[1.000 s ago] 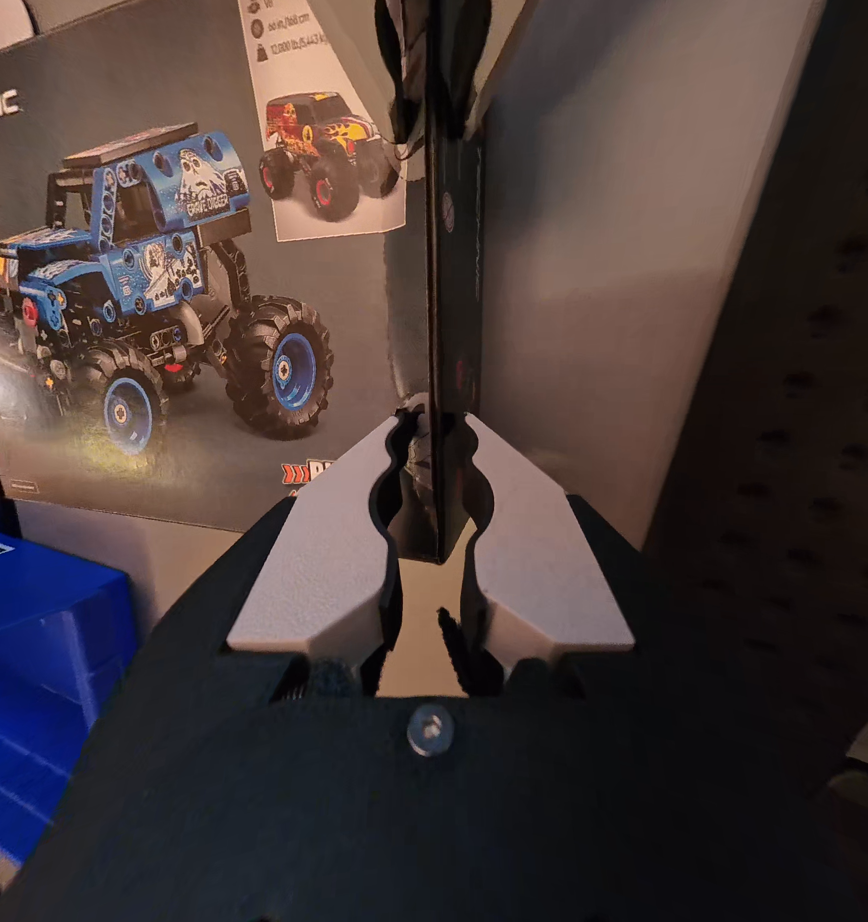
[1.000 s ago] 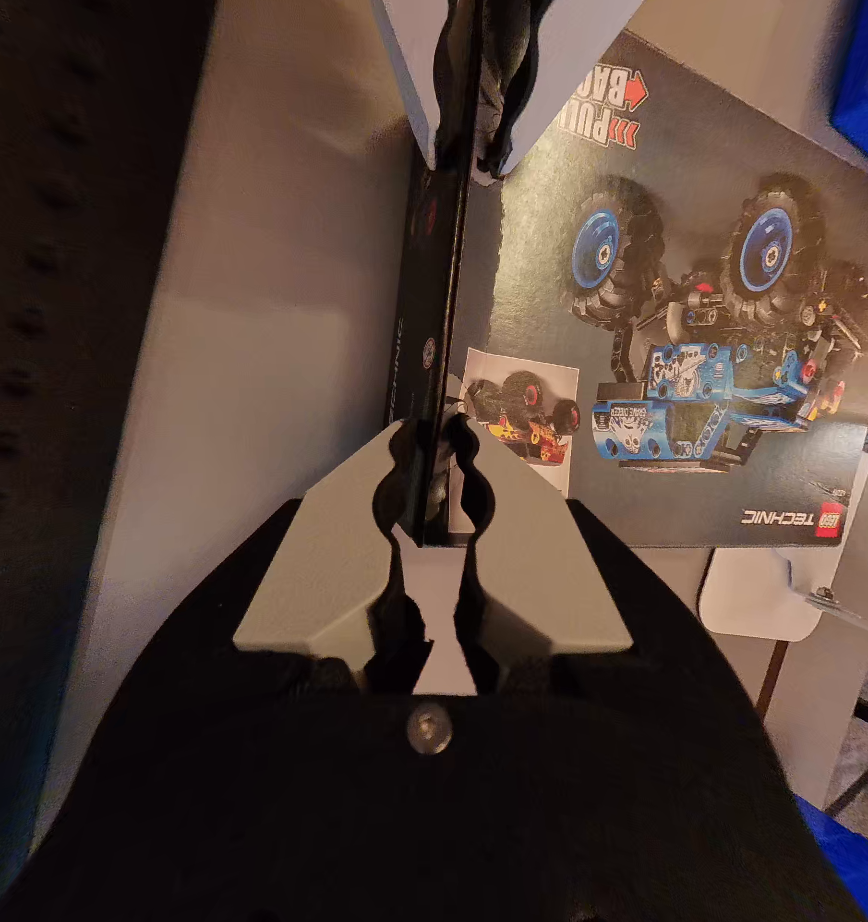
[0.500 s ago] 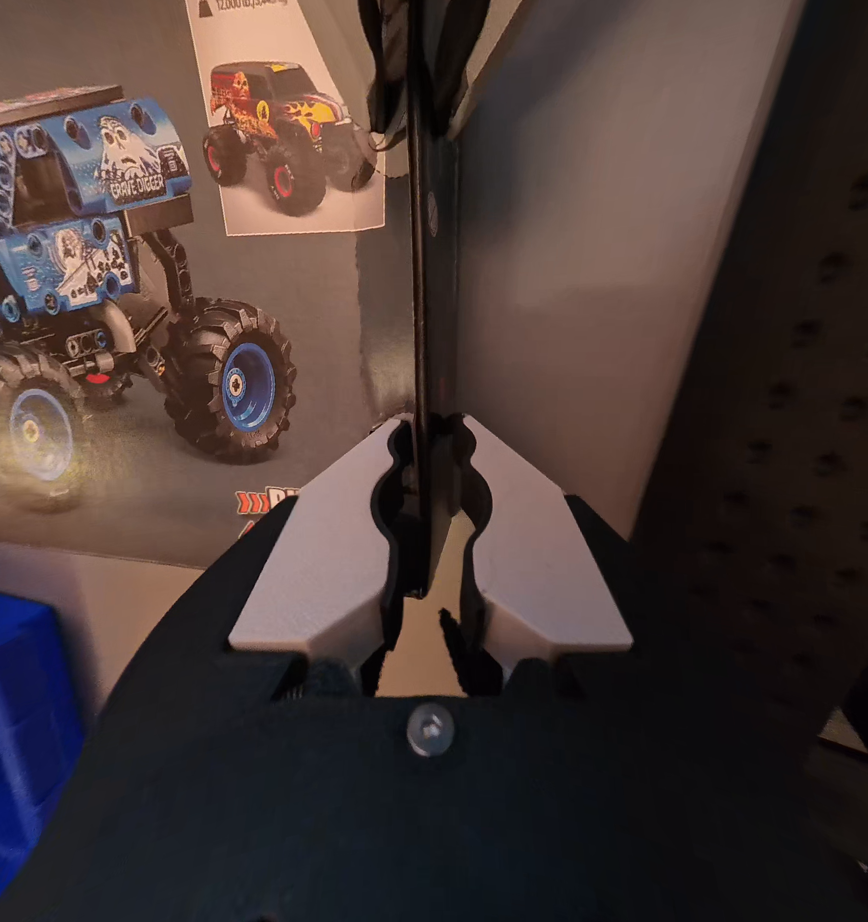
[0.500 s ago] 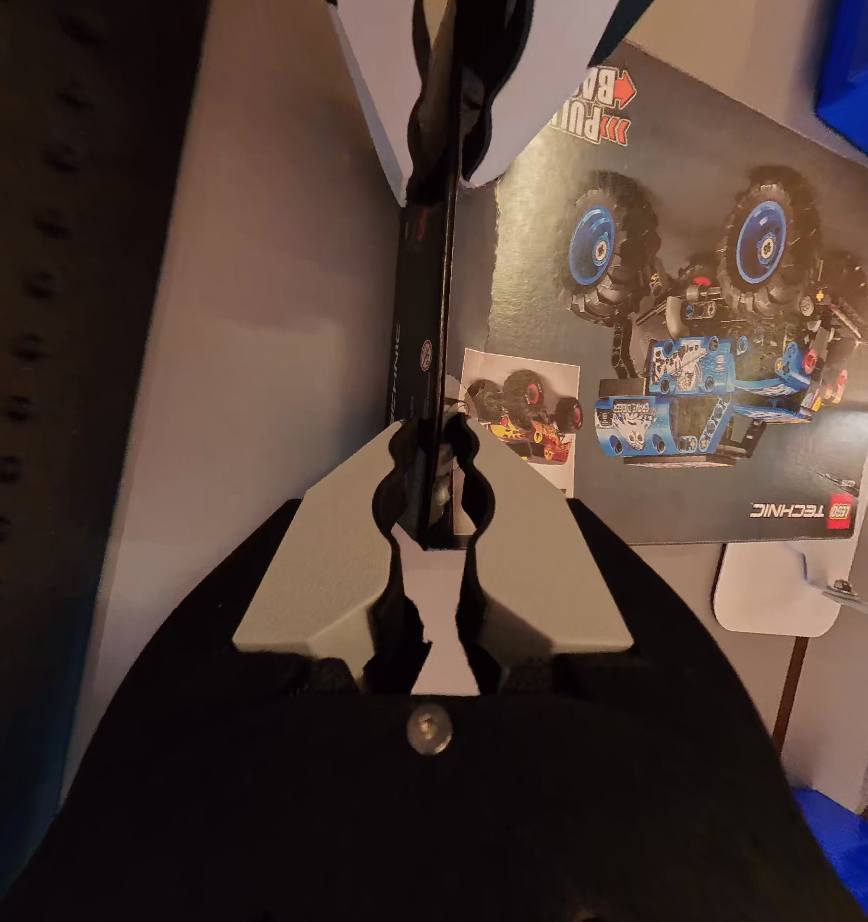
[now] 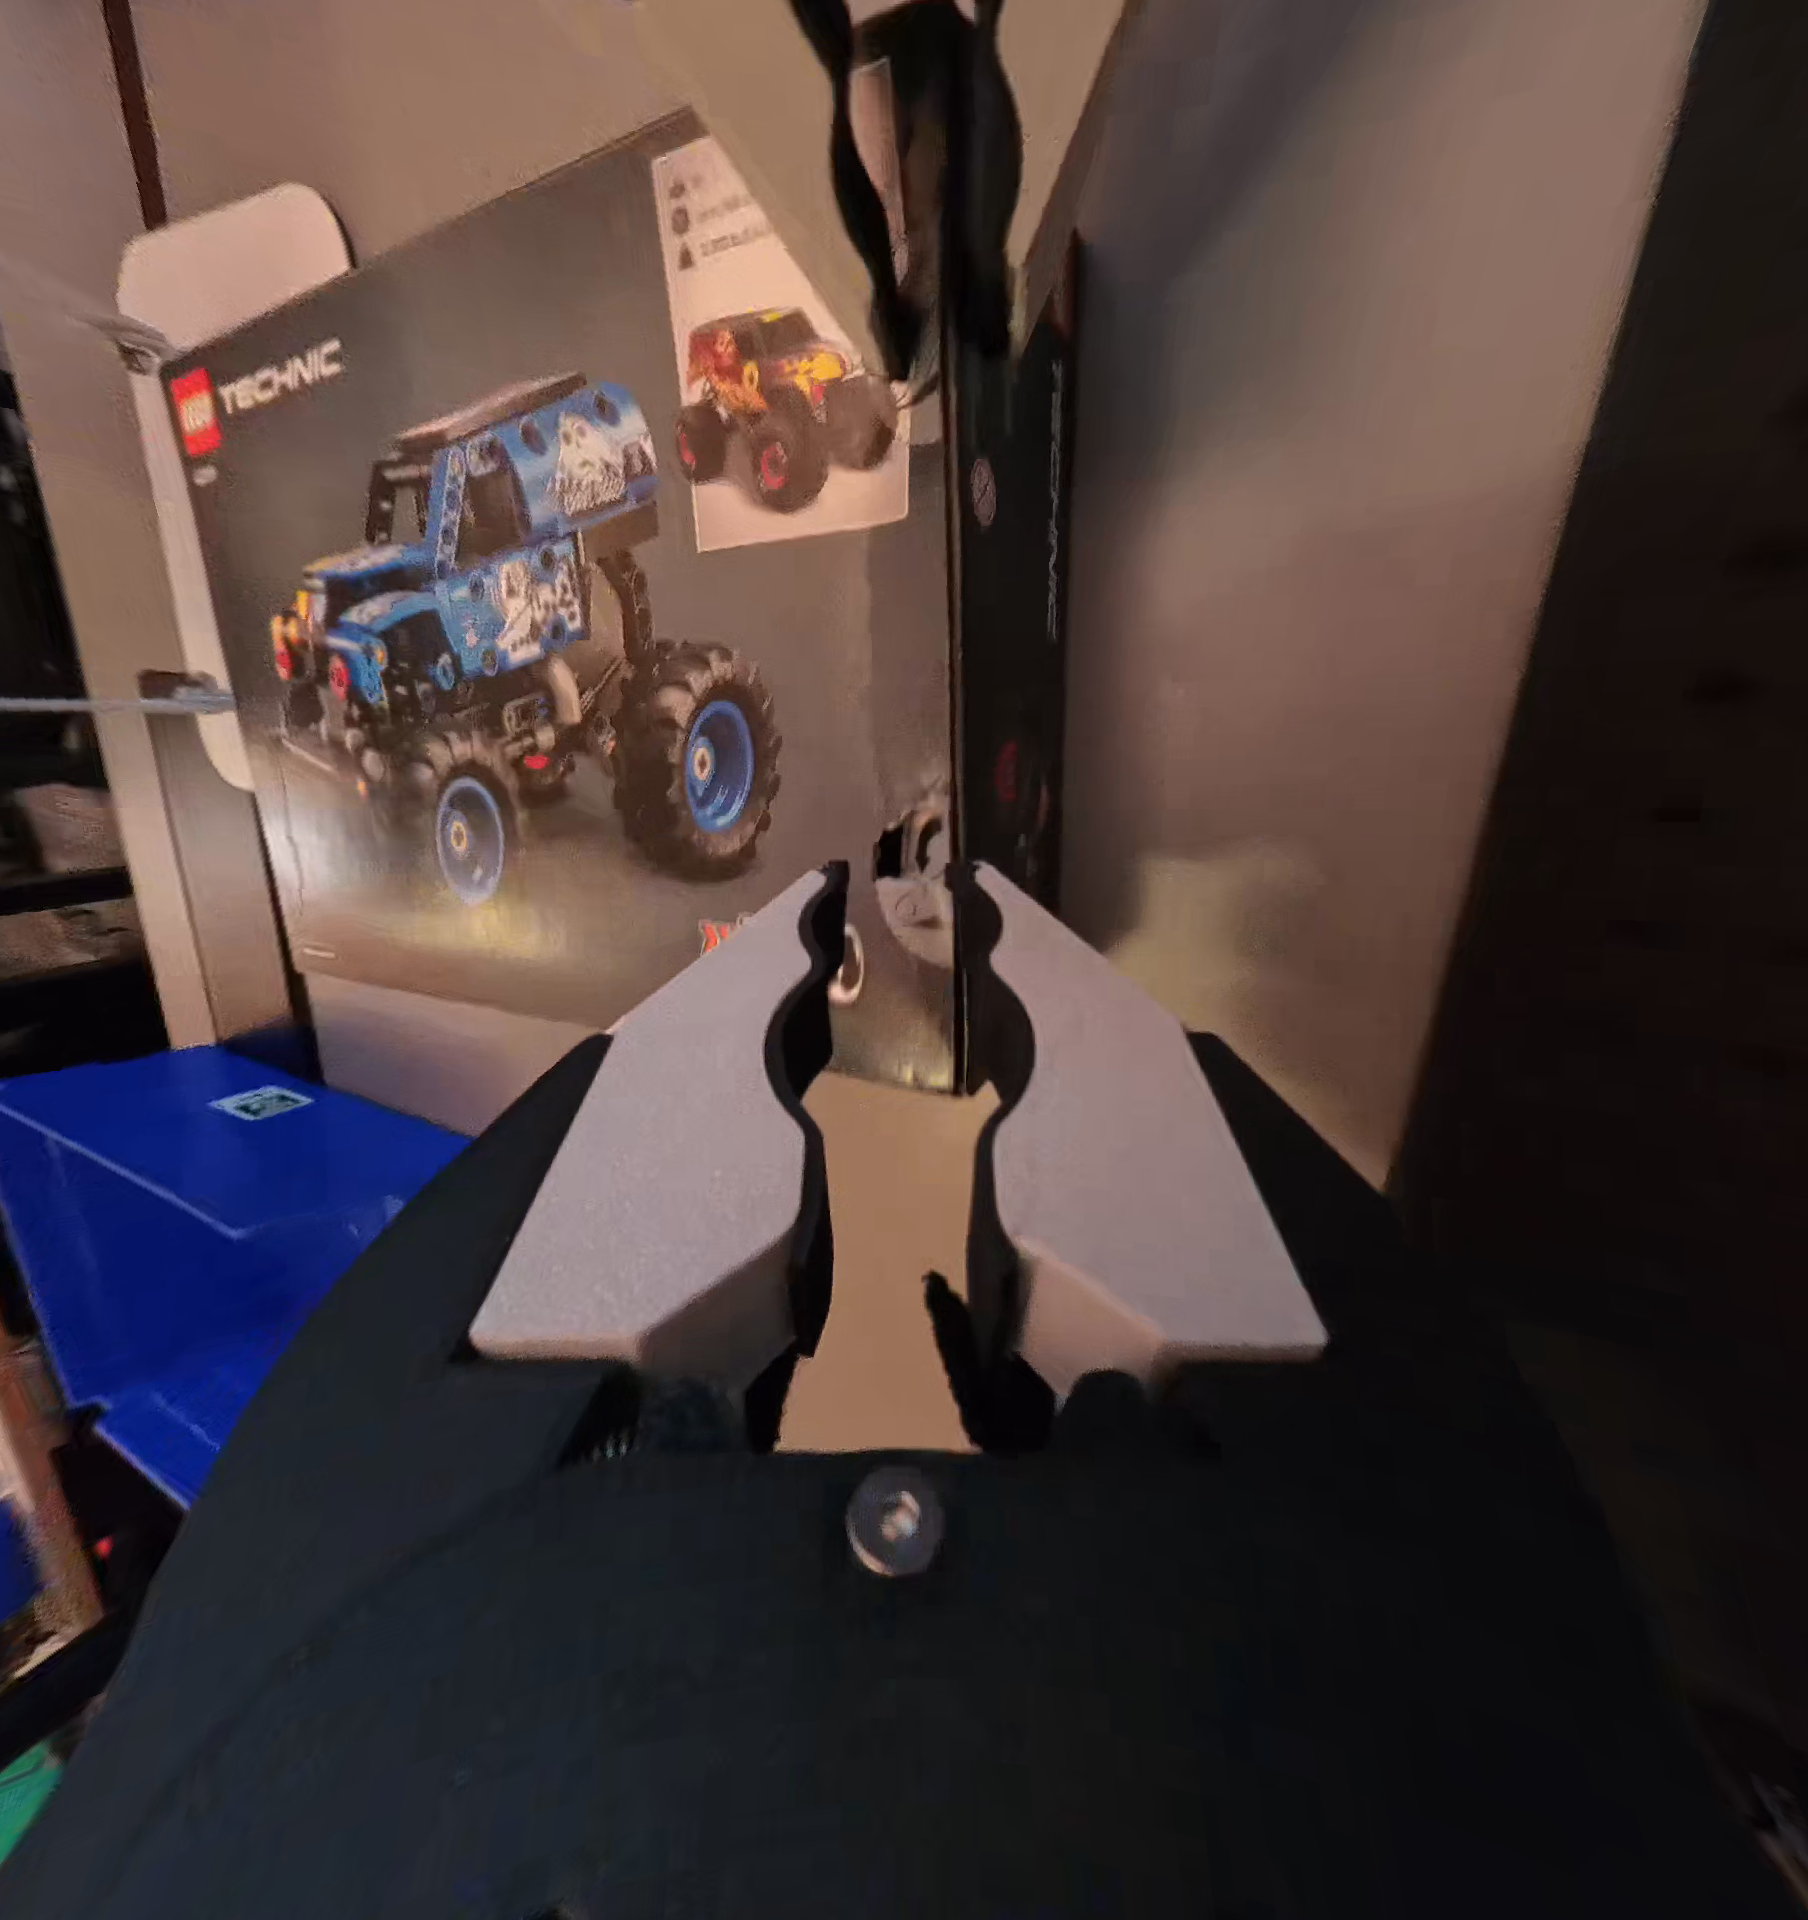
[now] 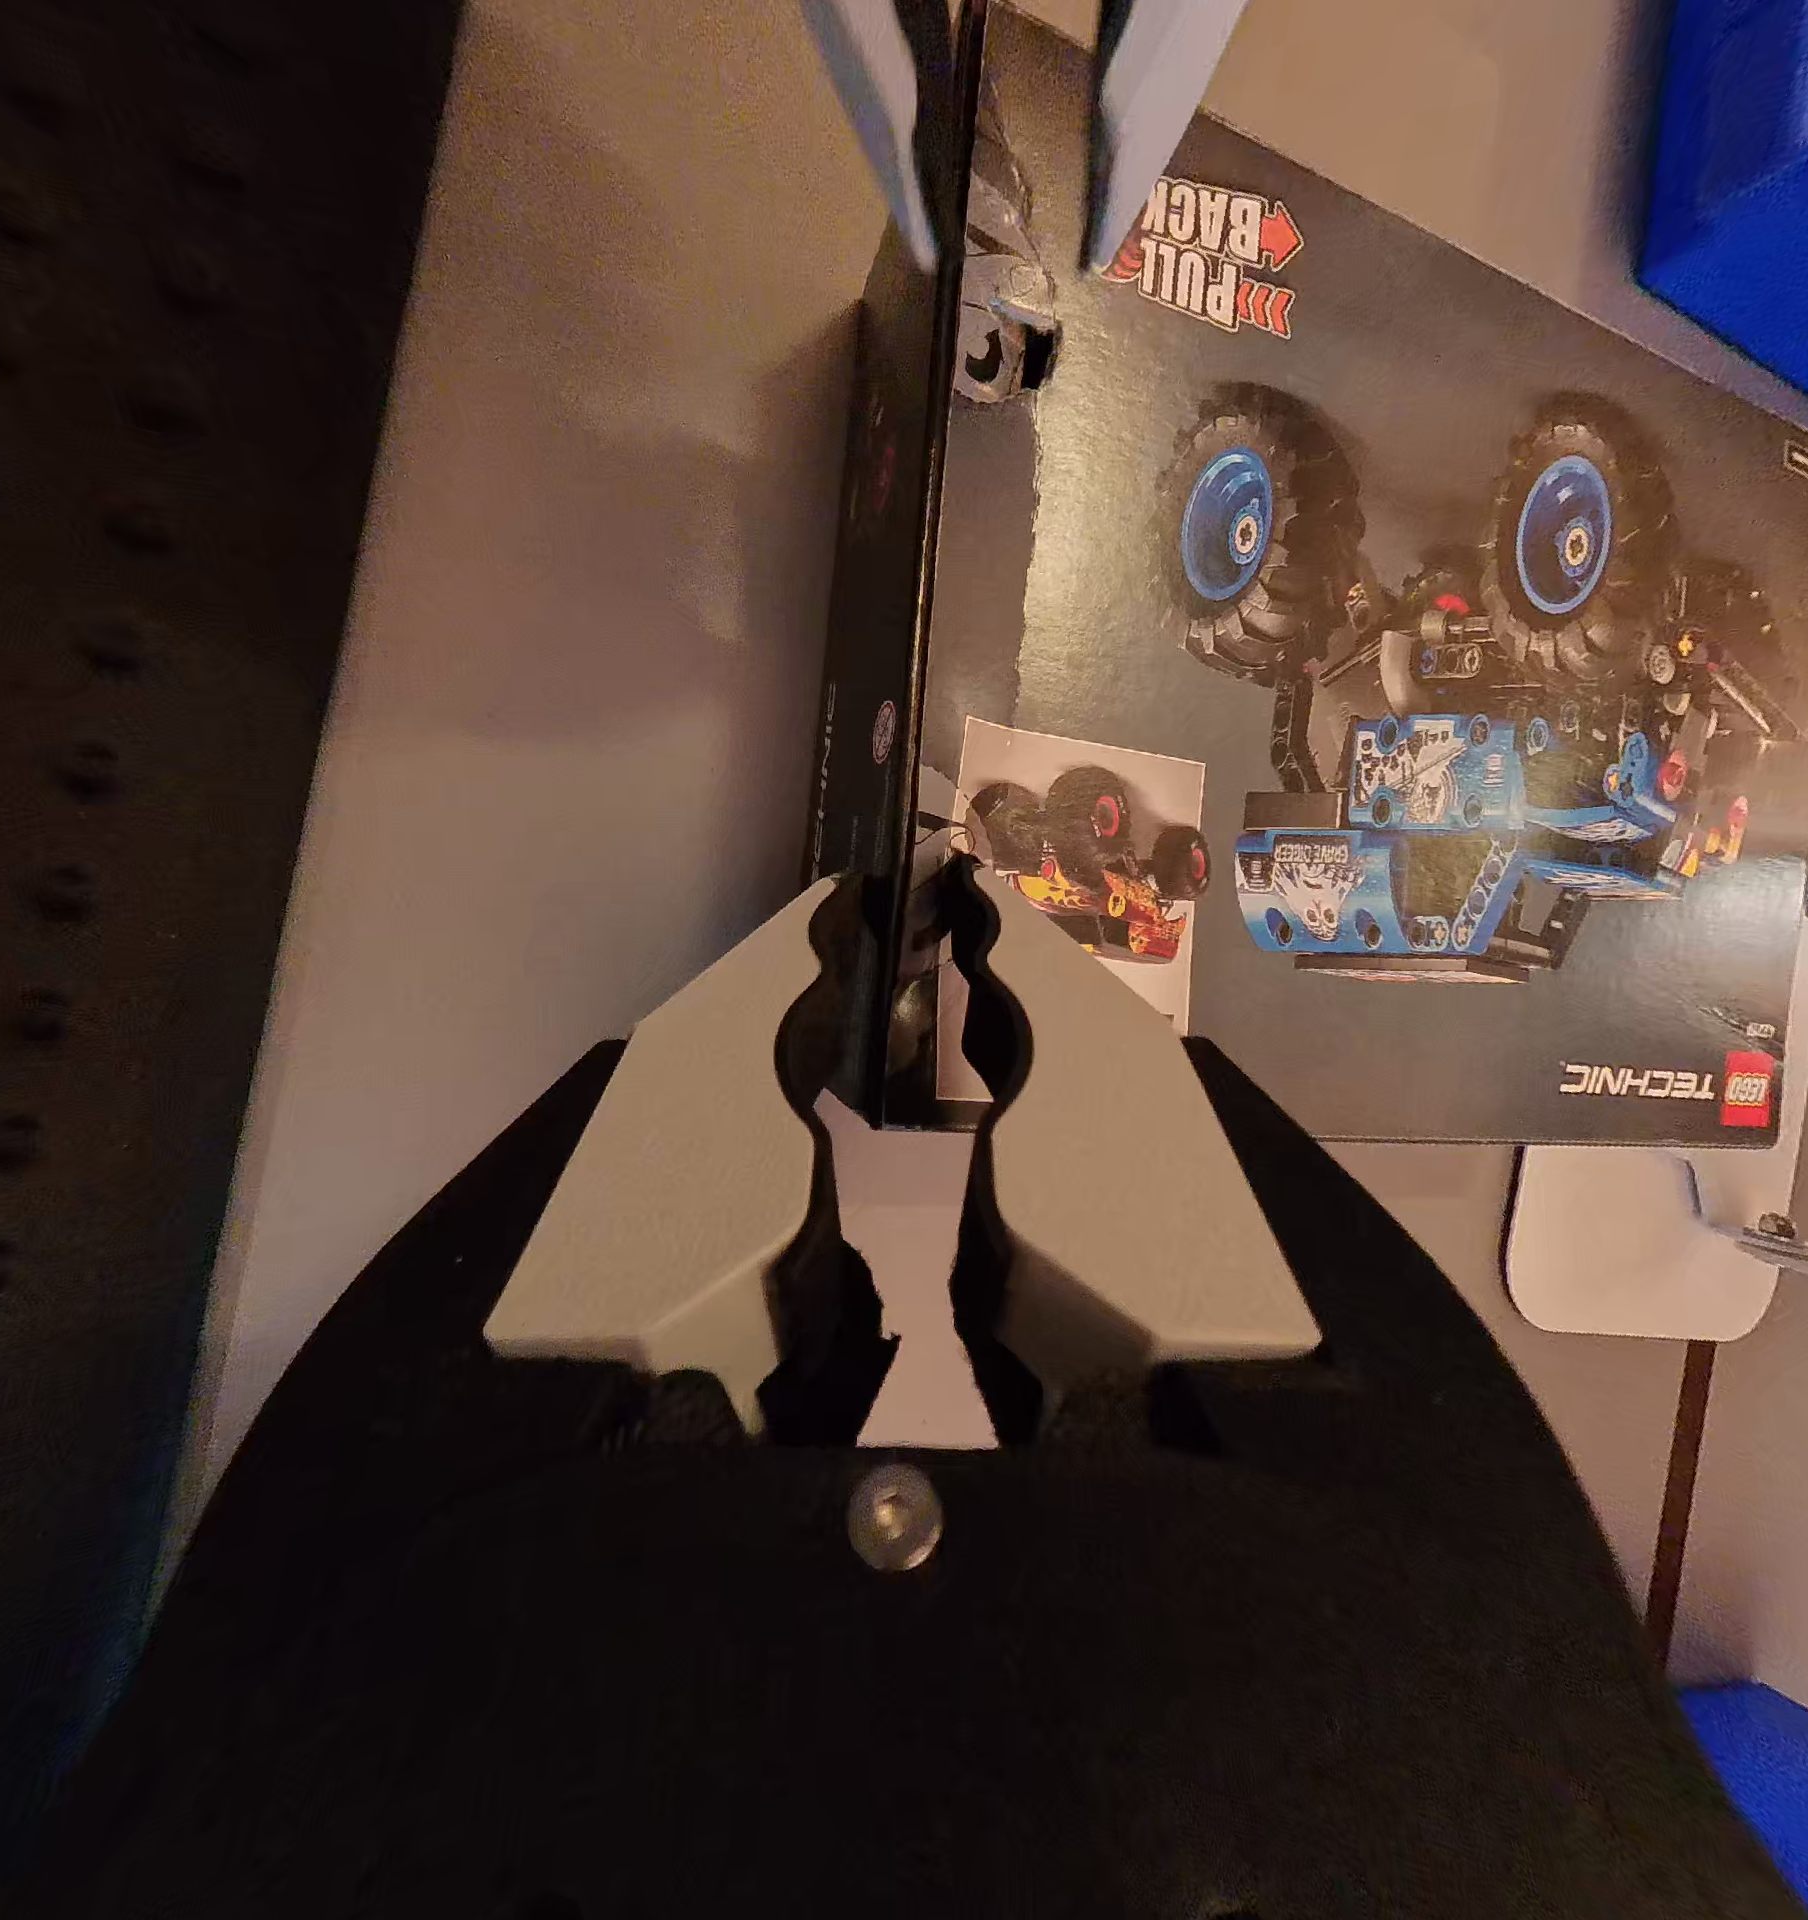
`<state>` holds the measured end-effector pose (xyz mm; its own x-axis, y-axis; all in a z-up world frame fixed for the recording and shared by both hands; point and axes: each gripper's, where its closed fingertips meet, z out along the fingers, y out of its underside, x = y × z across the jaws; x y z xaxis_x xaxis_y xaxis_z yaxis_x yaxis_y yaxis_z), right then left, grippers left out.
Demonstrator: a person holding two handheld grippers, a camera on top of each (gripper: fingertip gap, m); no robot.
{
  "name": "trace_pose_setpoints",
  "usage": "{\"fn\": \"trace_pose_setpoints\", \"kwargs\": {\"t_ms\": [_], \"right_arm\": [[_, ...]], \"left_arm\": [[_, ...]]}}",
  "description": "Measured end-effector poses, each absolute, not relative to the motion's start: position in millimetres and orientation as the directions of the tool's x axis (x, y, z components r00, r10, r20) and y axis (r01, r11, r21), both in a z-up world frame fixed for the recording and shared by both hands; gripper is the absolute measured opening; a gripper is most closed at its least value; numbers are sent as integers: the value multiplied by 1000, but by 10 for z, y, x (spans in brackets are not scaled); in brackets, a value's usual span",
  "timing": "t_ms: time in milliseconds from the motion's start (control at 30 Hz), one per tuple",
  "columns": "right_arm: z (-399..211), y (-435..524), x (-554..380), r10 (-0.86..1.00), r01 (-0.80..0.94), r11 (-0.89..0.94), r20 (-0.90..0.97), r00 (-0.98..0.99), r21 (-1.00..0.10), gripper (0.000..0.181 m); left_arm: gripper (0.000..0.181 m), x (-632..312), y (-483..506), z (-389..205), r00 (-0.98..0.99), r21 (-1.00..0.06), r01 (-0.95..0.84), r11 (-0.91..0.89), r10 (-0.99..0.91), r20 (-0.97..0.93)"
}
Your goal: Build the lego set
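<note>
Left gripper first: its jaws are spread. The edge of the lego box runs up through the gap and brushes only the right-hand finger, so I judge I have no real grip with it. The right gripper is pinched on the same edge from the opposite end. In the left wrist view it shows at the top, clamped on the cardboard, so that hand is carrying the box.

The box lies straight ahead of both grippers. Its narrow dark side panel runs lengthwise from one gripper to the other, along my fingers rather than across them. The printed truck face fans away to the left of the left gripper and to the right of the right one. A torn thumb hole sits just beyond my left fingertips, so the left hand is nearer to it. To open the box, I judge that this hand should close again on the cardboard beside the hole while the right keeps hold.

On the panel's far side are a pale surface and then a dark perforated board. Whether the box touches that surface I cannot tell. A blue bin sits low to the left, well apart from the box edge. Nothing stands between my fingers and the cardboard.
</note>
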<state>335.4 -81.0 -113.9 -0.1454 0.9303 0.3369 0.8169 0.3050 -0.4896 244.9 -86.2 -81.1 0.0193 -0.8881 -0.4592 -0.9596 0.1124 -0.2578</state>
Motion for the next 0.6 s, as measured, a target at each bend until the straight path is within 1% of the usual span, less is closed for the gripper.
{"fn": "trace_pose_setpoints", "kwargs": {"t_ms": [133,167,200,267,367,467,500,533,600], "right_arm": [[-1139,-812,3353,931,813,302,336,-140,-498,15],[-1139,-813,3352,931,812,302,337,-138,-500,15],[-1142,-815,3352,932,810,301,337,-137,-504,15],[-1143,-817,3352,933,807,299,335,-135,-509,15],[-1147,-818,3352,934,807,297,331,-134,-510,15],[-1154,-821,3353,935,809,296,327,-137,-508,14],[-1155,-824,3350,935,809,297,326,-139,-507,14],[-1158,-828,3347,935,810,299,324,-143,-504,14],[-1161,-829,3346,933,813,303,328,-147,-497,14]], "left_arm": [[21,2376,-908,-964,-12,-255,-959,121,-920,-391],[22,2349,-889,-1042,-23,-228,-966,122,-918,-395],[23,2369,-855,-1062,-27,-233,-963,137,-907,-420],[19,2352,-844,-1056,-24,-229,-965,127,-913,-407],[18,2338,-847,-1080,-54,-196,-969,148,-906,-419],[17,2336,-850,-1115,-32,-212,-968,132,-906,-421],[13,2328,-894,-1198,-40,-193,-973,124,-920,-391],[14,2345,-884,-1255,-50,-184,-974,134,-915,-401],[12,2348,-891,-1261,-35,-196,-974,111,-935,-352]]}}
